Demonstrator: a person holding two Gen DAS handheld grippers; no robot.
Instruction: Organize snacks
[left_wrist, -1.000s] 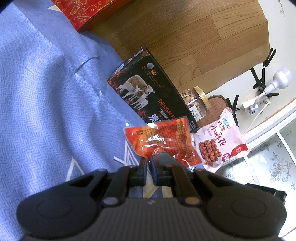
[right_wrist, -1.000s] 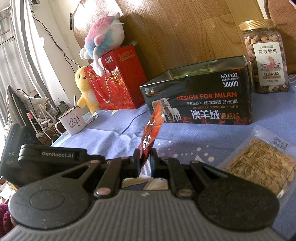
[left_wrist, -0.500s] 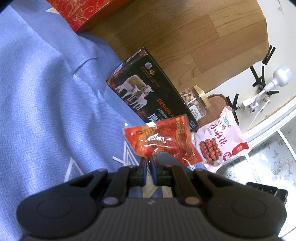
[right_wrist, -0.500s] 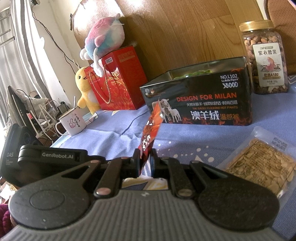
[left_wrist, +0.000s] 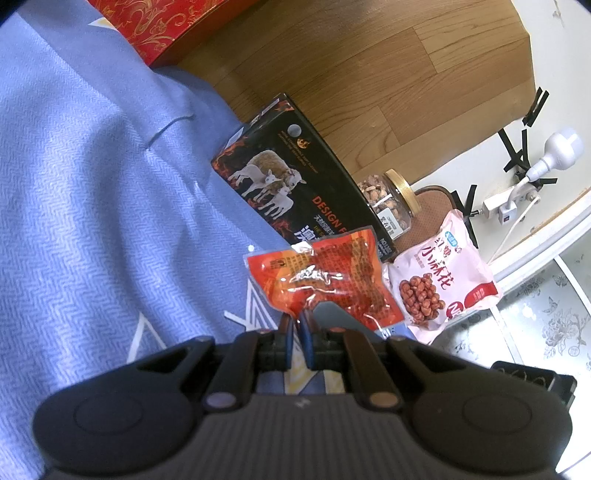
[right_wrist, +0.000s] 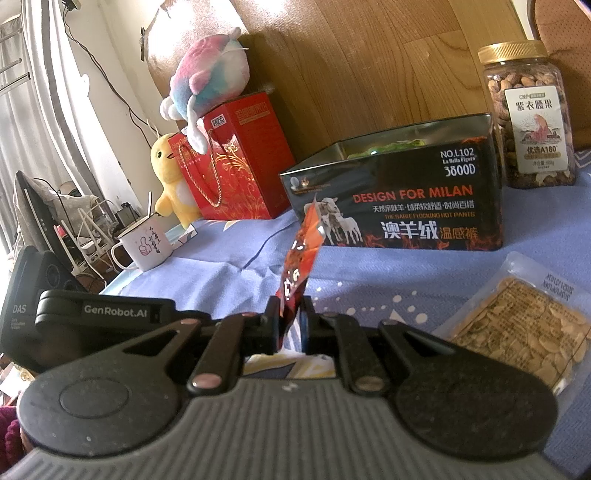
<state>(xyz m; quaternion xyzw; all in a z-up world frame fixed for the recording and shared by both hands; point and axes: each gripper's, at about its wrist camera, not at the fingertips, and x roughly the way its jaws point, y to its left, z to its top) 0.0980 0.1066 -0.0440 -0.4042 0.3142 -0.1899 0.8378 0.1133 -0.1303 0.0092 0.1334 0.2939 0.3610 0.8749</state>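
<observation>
red glossy film forms the snack packet (right_wrist: 301, 254), a flat, crinkled pouch with a sealed rim. in the right wrist view it is seen edge-on, standing up from the right gripper (right_wrist: 291, 321), whose 2 fingers are clamped on its lower edge. the packet is held above the blue herringbone-weave cloth (left_wrist: 92, 184), in front of the black tin box (right_wrist: 406, 206).

in the left wrist view the same packet (left_wrist: 325, 284) is seen face-on. its lower corner reaches the tips of the left gripper (left_wrist: 295, 326), whose 2 fingers are pressed together. whether that corner is pinched between them cannot be told.

the tin box is rectangular, open-topped and printed with sheep and flames; something green is seen inside it. a clear ribbed plastic jar (right_wrist: 528, 122) of nuts with a gold screw lid is set just beside the box's right end. a transparent vacuum pouch (right_wrist: 517, 332) of pale flat pieces lies flat on the cloth to the right of the right gripper. a pink matte bag (left_wrist: 443, 280) printed with peanuts is seen beside the red packet in the left wrist view.

both grippers are pointed slightly downward across the cloth. the left wrist view is rolled, so the box appears slanted.
</observation>
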